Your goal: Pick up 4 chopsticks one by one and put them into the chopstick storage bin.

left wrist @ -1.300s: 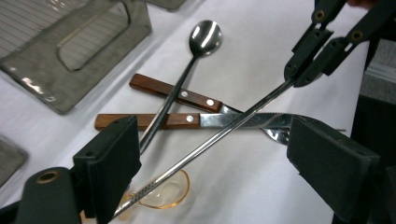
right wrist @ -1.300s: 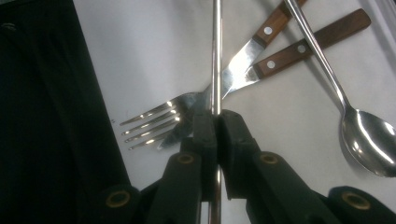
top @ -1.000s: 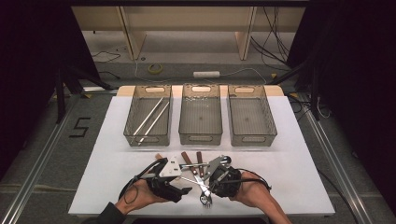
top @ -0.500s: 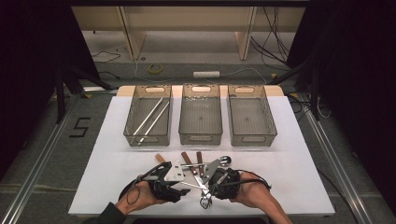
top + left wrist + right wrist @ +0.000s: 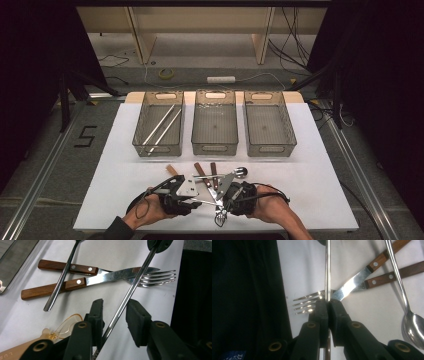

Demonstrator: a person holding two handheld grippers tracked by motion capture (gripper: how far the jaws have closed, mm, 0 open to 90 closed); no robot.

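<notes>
Right gripper is clamped on a slim metal rod, holding it clear of the cutlery pile near the table's front edge — apparently so the other hand can take it. Left gripper has just been closing; its jaws stand narrow around the same rod, one pad touching it, the other pad apart, so no grip yet. Beneath lie two knives, a fork and a spoon. Left tray already holds two similar rods — likely this one's destination

Left claw closing, right claw clamped
</notes>
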